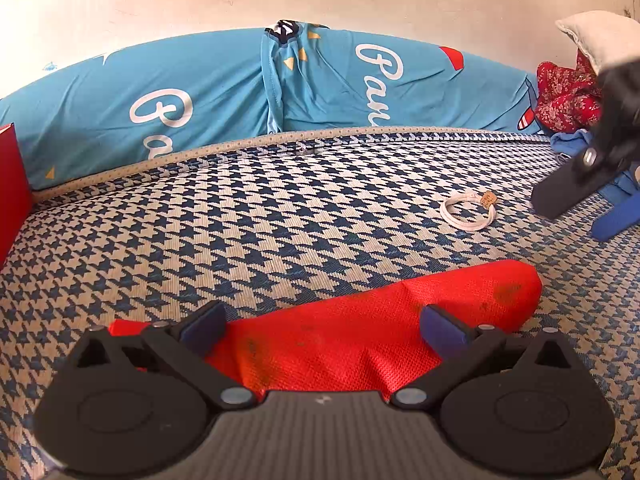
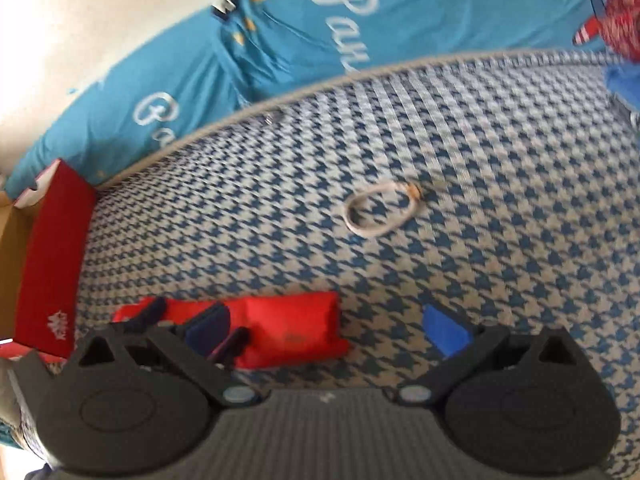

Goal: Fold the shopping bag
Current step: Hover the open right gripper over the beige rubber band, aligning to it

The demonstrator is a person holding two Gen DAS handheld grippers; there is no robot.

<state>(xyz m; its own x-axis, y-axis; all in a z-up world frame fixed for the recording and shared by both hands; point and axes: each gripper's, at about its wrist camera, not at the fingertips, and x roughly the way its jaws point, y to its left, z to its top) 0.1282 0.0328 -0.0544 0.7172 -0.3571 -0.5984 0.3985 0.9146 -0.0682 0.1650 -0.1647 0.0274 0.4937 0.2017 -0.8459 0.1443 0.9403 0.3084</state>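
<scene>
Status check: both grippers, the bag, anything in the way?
Left gripper open, straddling folded red bag. Right gripper open, empty, off to the bag's right. White cord loop on the mattress beyond, clear of the bag.

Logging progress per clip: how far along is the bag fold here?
Mostly done: the red shopping bag lies as a small compact bundle on the houndstooth mattress. Neither claw holds it: the left claw is open over it, and the right claw is open beside it. Perhaps a final tidy remains.
</scene>
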